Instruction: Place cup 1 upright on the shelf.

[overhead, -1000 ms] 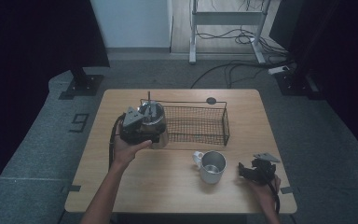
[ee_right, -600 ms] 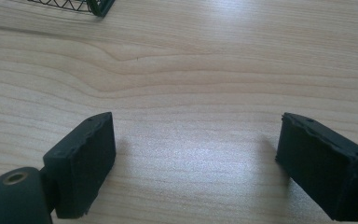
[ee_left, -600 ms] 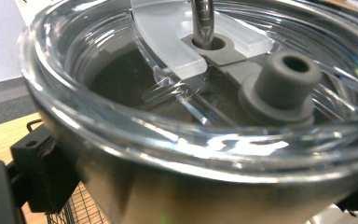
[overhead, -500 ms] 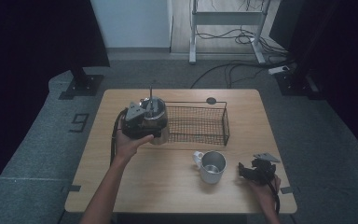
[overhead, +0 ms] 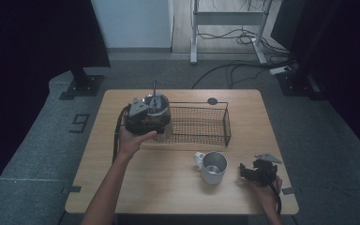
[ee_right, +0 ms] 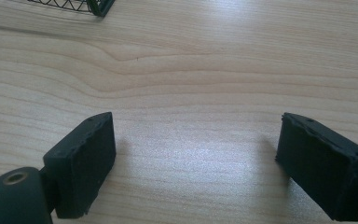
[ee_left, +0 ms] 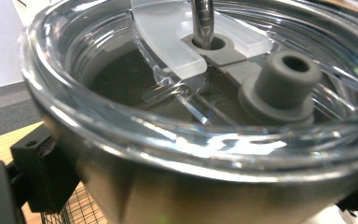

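Observation:
My left gripper [overhead: 153, 113] is shut on a steel tumbler [overhead: 156, 106] with a clear lid and a metal straw, held over the left end of the black wire basket [overhead: 201, 125]. In the left gripper view the tumbler [ee_left: 200, 140] is very close, and a black pad [ee_left: 33, 173] presses on its side. My right gripper [overhead: 244, 171] rests on the table at the right, just right of a steel mug [overhead: 213, 167] with a white handle. Its jaws stand apart in the right gripper view [ee_right: 196, 158], with bare wood between them.
The wooden table [overhead: 168, 187] stands on a grey floor, with dark curtains at both sides. A small black disc [overhead: 212, 101] lies near the far edge behind the basket. A corner of the basket [ee_right: 98, 7] shows at the top of the right gripper view.
My left hand has carried the tumbler a little farther from the person, over the basket's left end. The right gripper and the mug have not moved.

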`<state>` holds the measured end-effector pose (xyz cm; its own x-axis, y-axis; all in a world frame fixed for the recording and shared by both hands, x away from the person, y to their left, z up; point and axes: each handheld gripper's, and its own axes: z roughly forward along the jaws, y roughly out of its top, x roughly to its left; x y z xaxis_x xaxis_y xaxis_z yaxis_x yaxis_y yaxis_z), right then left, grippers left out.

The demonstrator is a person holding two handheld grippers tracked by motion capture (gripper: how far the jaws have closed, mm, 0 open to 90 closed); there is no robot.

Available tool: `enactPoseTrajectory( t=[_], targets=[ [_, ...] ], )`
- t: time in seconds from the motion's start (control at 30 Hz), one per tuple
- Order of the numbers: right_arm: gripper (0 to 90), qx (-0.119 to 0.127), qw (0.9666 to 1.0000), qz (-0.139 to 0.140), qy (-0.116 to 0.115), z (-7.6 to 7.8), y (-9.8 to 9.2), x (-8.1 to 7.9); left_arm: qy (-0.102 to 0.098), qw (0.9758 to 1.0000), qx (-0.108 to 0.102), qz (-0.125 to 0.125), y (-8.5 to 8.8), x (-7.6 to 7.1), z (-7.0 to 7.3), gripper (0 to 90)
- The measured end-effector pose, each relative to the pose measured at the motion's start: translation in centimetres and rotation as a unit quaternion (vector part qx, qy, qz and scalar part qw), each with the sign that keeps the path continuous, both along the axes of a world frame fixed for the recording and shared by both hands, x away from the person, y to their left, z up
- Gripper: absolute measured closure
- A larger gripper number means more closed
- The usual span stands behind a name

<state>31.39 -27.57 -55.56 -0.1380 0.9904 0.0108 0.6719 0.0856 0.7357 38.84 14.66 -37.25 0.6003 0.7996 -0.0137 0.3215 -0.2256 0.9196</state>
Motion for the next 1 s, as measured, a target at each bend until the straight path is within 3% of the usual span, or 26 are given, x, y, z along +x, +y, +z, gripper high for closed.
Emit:
enactPoseTrajectory(
  t=[0.6, 1.0],
  targets=[
    [11.3, 0.001, 1.0000, 0.000, -0.001, 0.0, 0.0, 0.0, 0.001, 0.9999, 0.005, 0.012, -0.1, 1.5, 0.7, 4.1],
    [11.3, 0.000, 1.0000, 0.000, -0.001, 0.0, 0.0, 0.0, 0.008, 0.9997, 0.007, 0.021, -0.5, 2.8, 0.5, 4.2]
  ],
)
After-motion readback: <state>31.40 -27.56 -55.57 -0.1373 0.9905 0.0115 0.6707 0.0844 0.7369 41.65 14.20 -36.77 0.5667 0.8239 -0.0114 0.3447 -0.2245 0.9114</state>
